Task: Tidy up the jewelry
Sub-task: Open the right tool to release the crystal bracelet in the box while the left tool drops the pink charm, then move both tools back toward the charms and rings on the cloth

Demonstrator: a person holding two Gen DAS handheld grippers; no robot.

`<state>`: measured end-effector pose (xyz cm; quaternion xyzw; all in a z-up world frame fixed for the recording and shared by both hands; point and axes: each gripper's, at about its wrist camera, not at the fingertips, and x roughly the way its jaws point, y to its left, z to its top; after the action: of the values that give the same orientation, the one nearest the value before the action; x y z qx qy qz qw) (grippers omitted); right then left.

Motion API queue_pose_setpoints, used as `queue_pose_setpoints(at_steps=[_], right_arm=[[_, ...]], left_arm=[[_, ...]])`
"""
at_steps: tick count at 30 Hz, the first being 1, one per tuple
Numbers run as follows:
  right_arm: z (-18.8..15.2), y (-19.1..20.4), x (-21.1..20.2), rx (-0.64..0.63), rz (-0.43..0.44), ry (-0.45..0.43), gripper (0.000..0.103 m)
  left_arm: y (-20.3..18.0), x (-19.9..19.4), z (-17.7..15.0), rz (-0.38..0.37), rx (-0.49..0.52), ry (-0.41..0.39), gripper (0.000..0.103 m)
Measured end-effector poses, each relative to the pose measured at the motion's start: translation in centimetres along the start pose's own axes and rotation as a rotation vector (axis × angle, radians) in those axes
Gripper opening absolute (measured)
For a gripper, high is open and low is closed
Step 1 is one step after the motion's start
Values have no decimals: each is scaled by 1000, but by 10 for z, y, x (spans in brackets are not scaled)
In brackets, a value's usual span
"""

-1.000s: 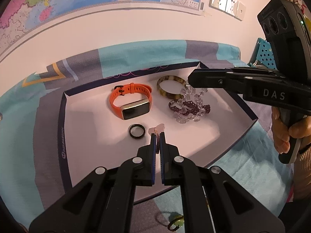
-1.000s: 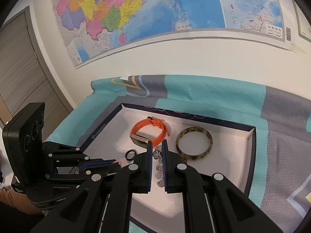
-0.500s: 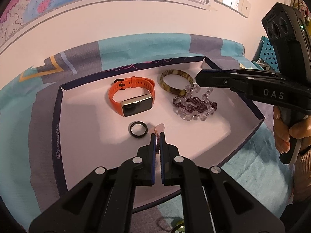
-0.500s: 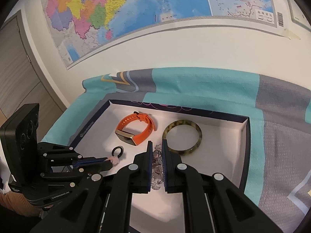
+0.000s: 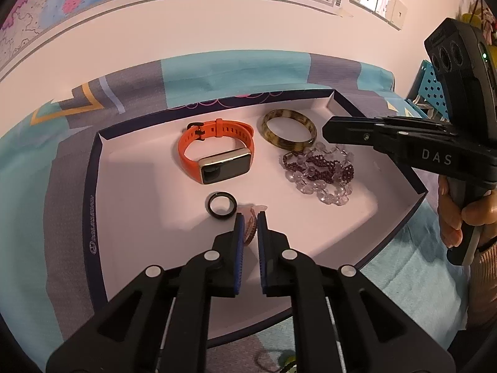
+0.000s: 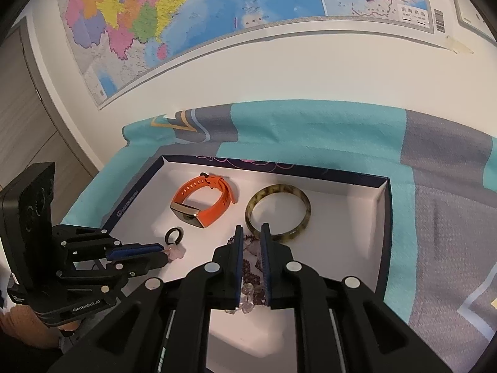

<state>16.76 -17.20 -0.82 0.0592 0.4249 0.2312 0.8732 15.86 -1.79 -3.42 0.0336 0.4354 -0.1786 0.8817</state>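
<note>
A white tray (image 5: 93, 192) (image 6: 136, 195) with a dark rim lies on the patterned cloth. It holds an orange smartwatch (image 5: 217, 155) (image 6: 214, 208), a mottled bangle (image 5: 289, 146) (image 6: 306, 208), a black ring (image 5: 210, 207) (image 6: 168, 237) and a pile of purple and clear bead bracelets (image 5: 320, 174) (image 6: 248, 275). My left gripper (image 5: 250, 217) (image 6: 163, 253) sits low over the tray beside the ring. Its jaws are opening, with a small pink piece (image 5: 250, 233) (image 6: 177, 252) still between the pads. My right gripper (image 6: 251, 231) (image 5: 326, 130) hovers over the beads, its jaws opening with a narrow gap and nothing clamped.
A person's hand (image 5: 456, 217) holds the right gripper's handle at the right. A blue perforated basket (image 5: 435, 90) stands behind it. A small item (image 5: 289, 363) lies on the cloth near the tray's front rim. A wall with a map rises just behind the tray.
The gap between my left gripper's jaws has widened slightly around the pink piece. Both grippers have stayed nearly where they were.
</note>
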Motion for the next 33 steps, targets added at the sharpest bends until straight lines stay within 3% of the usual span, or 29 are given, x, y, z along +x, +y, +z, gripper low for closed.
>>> queue_pose_setpoints(at_steps=[7,9,12,17,24,33], right_arm=[[-4,-1,-2,5,-13,3,13],[-5,0,-5,4,-13,2,18],[-8,3,-13,-3,-21,-12,31],[-17,15,-33,-29,-5,-40,33],[-40,47,-68,-126,26,-65,35],[-96,77,-69,-197,42,32,35]], left_arm=[[1,-10,1,10,-2,-29,17],[1,-16,0,22,-4,-44,26],[2,-29,-2,37,-6,-73,31],[3,-56,-7,43,-15,-130,41],[-3,-83,-28,51,9,-173,47],[-6,-88,-61,34,13,-144,48]])
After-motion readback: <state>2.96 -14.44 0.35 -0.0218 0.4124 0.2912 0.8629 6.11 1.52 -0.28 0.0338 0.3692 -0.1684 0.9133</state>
